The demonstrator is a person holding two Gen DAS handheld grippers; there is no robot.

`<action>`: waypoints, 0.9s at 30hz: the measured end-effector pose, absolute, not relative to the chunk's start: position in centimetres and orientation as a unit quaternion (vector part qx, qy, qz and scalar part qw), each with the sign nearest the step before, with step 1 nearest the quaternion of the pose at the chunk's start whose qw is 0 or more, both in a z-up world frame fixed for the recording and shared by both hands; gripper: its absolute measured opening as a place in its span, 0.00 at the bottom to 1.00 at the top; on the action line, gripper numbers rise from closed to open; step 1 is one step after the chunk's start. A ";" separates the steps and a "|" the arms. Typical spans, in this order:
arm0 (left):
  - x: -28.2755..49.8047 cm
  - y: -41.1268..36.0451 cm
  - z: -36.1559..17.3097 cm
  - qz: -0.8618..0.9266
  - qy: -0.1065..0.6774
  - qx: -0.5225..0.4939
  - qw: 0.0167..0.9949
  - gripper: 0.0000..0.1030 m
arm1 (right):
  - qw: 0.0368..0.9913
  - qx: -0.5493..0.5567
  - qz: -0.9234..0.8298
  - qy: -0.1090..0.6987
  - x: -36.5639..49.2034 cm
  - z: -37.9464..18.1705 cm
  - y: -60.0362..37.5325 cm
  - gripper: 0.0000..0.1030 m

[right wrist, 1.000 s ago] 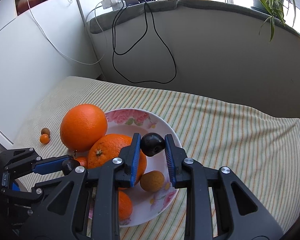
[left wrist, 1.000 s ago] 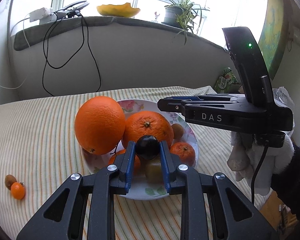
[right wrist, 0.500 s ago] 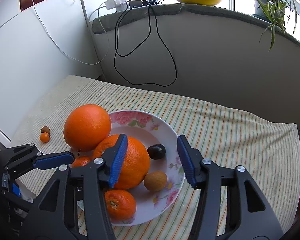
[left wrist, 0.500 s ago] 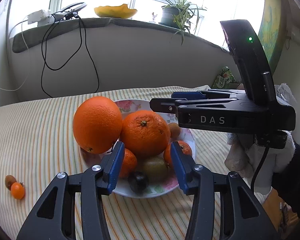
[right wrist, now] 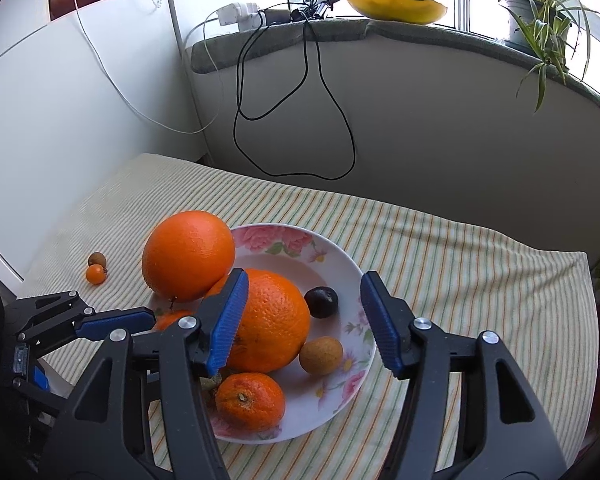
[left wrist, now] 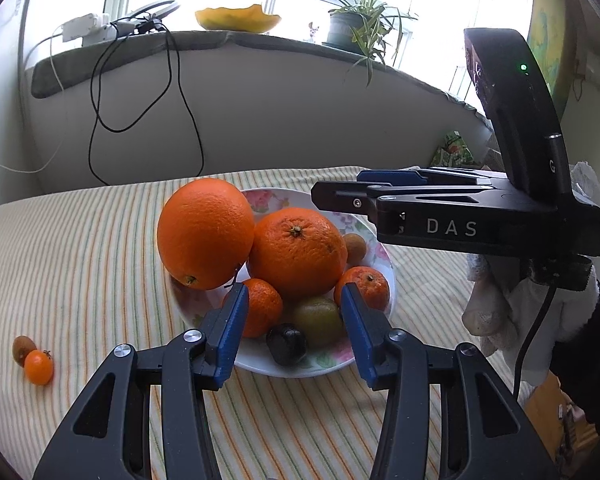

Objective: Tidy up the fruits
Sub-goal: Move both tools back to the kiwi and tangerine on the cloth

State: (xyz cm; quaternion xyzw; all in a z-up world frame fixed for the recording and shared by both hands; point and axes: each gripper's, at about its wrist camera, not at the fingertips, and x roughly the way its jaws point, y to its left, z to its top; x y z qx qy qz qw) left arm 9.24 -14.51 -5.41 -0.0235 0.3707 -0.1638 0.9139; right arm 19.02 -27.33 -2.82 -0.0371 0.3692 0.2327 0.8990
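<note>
A flowered plate on the striped cloth holds a big orange, a second orange, mandarins, a green fruit, a brown longan and two dark round fruits. One dark fruit lies at the plate's near rim, below my open left gripper. The other dark fruit rests on the plate under my right gripper; its jaws are opening, and no pad touches the fruit.
A tiny orange fruit and a small brown one lie on the cloth left of the plate. A gloved hand holds the right gripper. Behind the table a wall rises to a sill with cables, a yellow bowl and a potted plant.
Both grippers held a dark fruit above the plate, then opened. Each fruit dropped onto the plate and lies there. The right jaws have spread a little wider since.
</note>
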 end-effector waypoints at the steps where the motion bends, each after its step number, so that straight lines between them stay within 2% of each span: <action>1: 9.2 -14.5 -5.3 -0.164 0.371 -0.024 0.914 0.45 | 0.900 -0.038 0.232 0.368 18.9 -2.7 -27.3 0.59; 15: 7.3 -12.7 -4.3 -0.151 0.358 -0.028 0.921 0.45 | 0.905 -0.042 0.237 0.352 16.5 -1.0 -25.8 0.59; 27: 5.9 -8.1 -4.1 -0.107 0.353 -0.046 0.928 0.45 | 0.901 -0.060 0.266 0.338 14.1 -0.2 -21.6 0.59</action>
